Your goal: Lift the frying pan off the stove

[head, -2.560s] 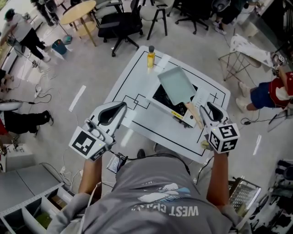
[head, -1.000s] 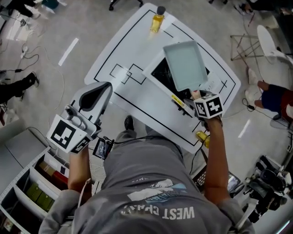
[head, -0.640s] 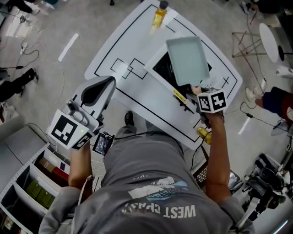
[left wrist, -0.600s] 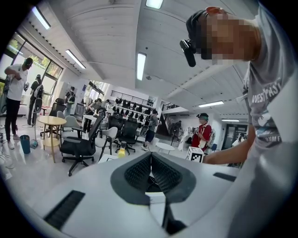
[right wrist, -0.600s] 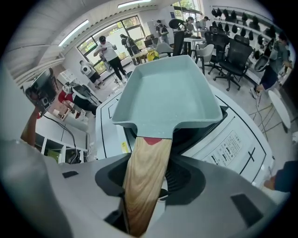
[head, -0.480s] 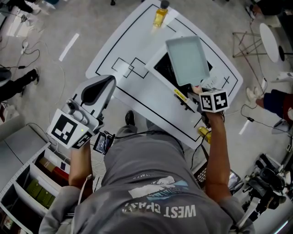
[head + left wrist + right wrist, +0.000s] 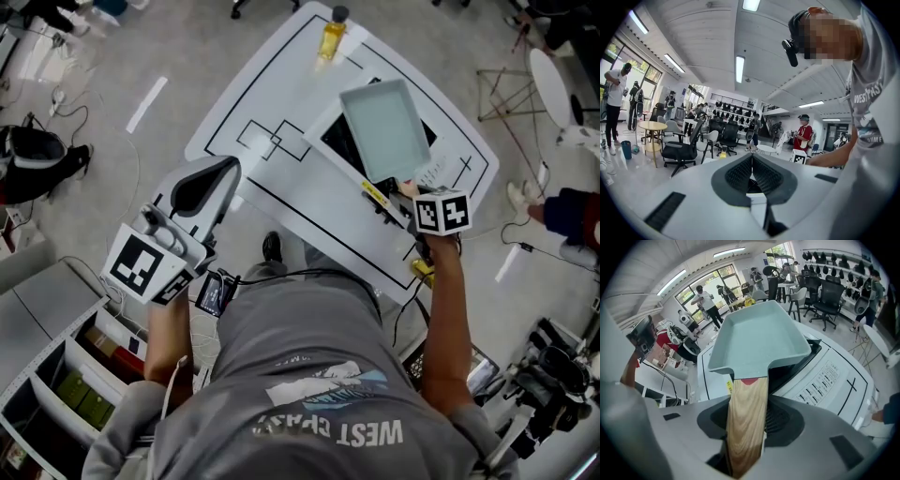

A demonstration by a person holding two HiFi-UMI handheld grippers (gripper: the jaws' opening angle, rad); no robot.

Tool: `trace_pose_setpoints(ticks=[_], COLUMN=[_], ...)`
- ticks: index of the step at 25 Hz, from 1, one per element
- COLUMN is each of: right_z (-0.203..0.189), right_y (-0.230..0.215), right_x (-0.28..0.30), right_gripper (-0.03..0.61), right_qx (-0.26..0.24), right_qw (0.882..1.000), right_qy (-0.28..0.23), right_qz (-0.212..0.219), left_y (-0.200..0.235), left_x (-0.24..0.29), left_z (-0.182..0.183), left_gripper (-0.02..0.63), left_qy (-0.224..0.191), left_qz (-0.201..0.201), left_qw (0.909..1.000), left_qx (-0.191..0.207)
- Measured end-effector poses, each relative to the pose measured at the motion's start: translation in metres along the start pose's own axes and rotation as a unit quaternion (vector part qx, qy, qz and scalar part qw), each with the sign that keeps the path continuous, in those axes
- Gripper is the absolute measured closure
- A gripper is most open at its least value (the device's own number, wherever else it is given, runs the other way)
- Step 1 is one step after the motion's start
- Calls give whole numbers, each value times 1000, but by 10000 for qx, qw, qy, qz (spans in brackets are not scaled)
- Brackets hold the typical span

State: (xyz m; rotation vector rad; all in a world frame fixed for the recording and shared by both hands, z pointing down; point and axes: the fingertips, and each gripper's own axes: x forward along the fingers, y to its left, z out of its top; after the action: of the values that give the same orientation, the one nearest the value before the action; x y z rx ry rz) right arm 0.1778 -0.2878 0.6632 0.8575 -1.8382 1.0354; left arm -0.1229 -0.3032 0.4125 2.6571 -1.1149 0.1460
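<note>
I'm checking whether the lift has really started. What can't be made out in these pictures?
- Gap under the frying pan: in the head view and the right gripper view, the pan itself covers the stove beneath it.
- End of the handle: right gripper view, buried inside the right gripper, whose jaws have just been closing on it.
- Print on the control panel: right gripper view, too small.
- Label of the bottle: head view, too small.

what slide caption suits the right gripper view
Right gripper, jaws just closing, on the wooden handle of the frying pan over the stove

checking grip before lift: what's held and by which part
The right gripper, jaws just closing, holds the pan by its wooden handle; the left gripper holds nothing.
</note>
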Motion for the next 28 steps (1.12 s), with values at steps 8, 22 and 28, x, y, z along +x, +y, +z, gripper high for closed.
trace_pose_setpoints(ticks=[8,22,28], right_z=[1,30,33], right_y=[9,62,86], right_x=[-26,-110,-140], right_gripper=[417,417,417], right_qx=[421,695,685], right_qw=[9975,9769,9650], right_qy=[-554,-1903,-2312], right_qz=[150,674,1029], left_y=[-8,-19,-26], left_x=[-8,-37,-48], left_z=[7,27,34], left_gripper=[615,615,615], left_qy=[-52,-234,-305], left_qz=[-50,-111,-170], left_qw=[9999,9990,9984], left_qx=[106,363,443])
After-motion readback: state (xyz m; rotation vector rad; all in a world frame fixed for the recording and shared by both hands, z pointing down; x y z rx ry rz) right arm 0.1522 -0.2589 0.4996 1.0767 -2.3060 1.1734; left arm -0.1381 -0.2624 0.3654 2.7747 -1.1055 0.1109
